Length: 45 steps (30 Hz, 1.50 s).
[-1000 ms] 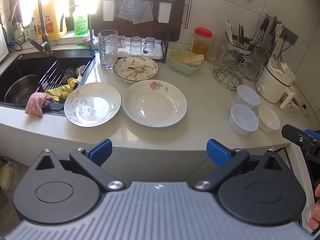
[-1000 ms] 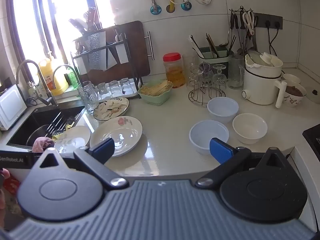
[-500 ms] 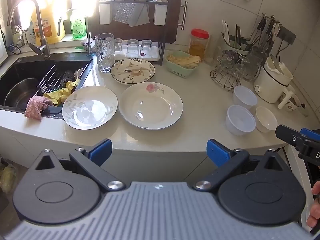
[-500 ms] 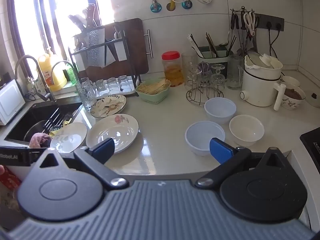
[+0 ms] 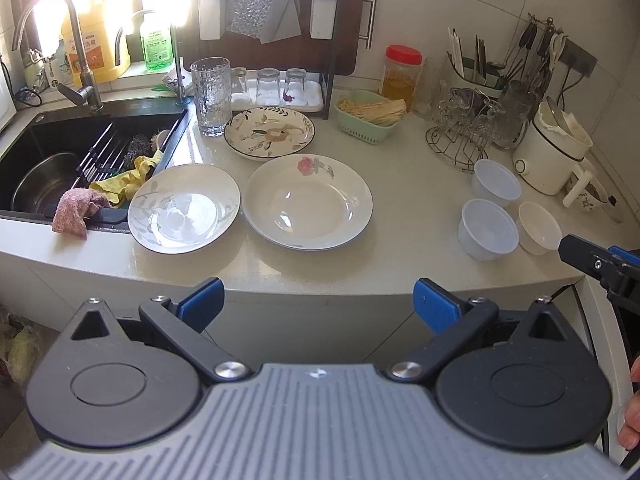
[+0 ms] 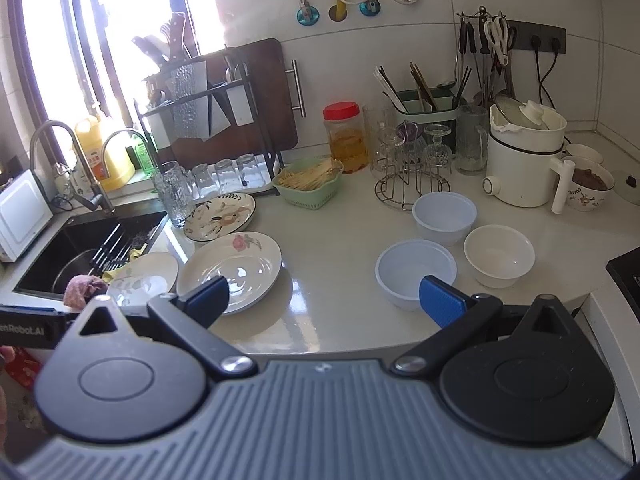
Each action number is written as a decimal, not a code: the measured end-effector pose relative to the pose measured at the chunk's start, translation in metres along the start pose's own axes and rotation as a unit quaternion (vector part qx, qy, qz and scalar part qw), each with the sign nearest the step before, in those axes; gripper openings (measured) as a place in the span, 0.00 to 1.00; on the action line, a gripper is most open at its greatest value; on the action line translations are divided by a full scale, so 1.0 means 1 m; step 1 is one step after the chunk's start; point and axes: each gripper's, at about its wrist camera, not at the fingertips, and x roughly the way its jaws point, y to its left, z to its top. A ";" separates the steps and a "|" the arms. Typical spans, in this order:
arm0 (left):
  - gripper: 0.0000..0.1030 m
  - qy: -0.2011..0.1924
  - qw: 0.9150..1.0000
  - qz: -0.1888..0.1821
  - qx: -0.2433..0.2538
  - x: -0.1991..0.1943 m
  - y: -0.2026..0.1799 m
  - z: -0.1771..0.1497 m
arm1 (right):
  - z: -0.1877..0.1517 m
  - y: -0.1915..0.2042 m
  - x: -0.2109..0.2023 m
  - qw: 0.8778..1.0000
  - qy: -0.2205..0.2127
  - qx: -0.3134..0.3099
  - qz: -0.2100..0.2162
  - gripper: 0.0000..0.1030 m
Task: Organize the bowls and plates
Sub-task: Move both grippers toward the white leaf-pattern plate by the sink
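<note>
3 floral plates (glossy), 3 pale bowls; both grippers wide, empty.

Bare counter between plates and bowls.

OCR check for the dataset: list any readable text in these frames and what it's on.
"enRobot.AI": cut off at the frame edge, on the left tongs' body, right wrist view.
Yellow jug label: print too blurred to read.
Green bottle label: too blurred to read.
Nothing else legible.
</note>
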 end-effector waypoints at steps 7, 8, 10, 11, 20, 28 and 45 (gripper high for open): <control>0.99 -0.003 1.000 0.005 0.007 0.000 -0.002 0.004 | -0.002 0.000 0.000 1.000 0.001 0.001 0.004 1.00; 0.99 -0.006 1.000 0.005 0.011 -0.001 -0.003 0.005 | -0.001 -0.001 0.000 1.000 0.002 0.002 0.006 1.00; 0.99 -0.010 1.000 0.008 0.017 -0.004 -0.006 0.008 | -0.001 -0.002 0.000 1.000 0.001 0.002 0.007 1.00; 0.99 -0.011 1.000 0.009 0.017 -0.004 -0.007 0.009 | 0.000 -0.003 0.000 1.000 0.002 0.001 0.007 1.00; 0.99 -0.018 0.999 0.018 0.025 -0.015 -0.017 0.015 | 0.004 -0.007 0.002 1.000 0.006 -0.001 0.013 1.00; 0.99 -0.023 0.999 0.017 0.022 -0.024 -0.025 0.014 | 0.009 -0.003 -0.001 1.000 0.003 -0.013 0.028 1.00; 0.99 -0.013 1.000 0.009 0.021 -0.027 -0.032 0.008 | 0.005 -0.010 -0.009 1.000 0.009 -0.008 0.025 1.00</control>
